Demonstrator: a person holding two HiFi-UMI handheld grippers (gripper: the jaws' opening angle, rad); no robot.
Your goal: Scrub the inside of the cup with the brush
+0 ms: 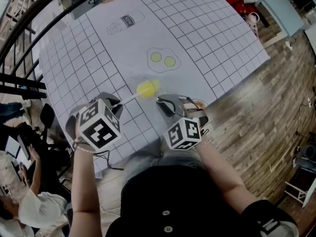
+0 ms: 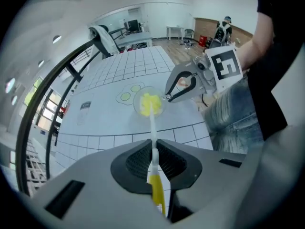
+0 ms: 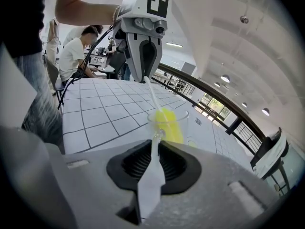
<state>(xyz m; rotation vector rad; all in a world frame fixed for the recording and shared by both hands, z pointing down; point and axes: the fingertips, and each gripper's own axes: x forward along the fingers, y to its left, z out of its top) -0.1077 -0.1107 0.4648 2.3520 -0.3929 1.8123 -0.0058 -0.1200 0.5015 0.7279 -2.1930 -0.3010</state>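
A clear cup [image 1: 154, 85] hangs above the gridded table mat [image 1: 197, 28], tipped on its side in the head view. My right gripper [image 3: 155, 144] is shut on the cup's clear handle [image 3: 153, 151]. The brush has a thin white stem [image 2: 153, 128] and a yellow sponge head [image 2: 149, 104], and that head sits inside the cup [image 2: 162, 101]. My left gripper [image 2: 153, 149] is shut on the stem close to its yellow end. In the right gripper view the left gripper [image 3: 143, 75] reaches in from above, its brush head [image 3: 171, 125] down in the cup [image 3: 157, 123].
The mat carries a printed fried-egg picture [image 1: 163, 59] and a printed bottle [image 1: 126, 22]. A black railing [image 1: 29, 19] runs along the table's left side. A seated person [image 1: 27, 206] is at lower left. Wood floor [image 1: 266, 107] lies beyond the table's right edge.
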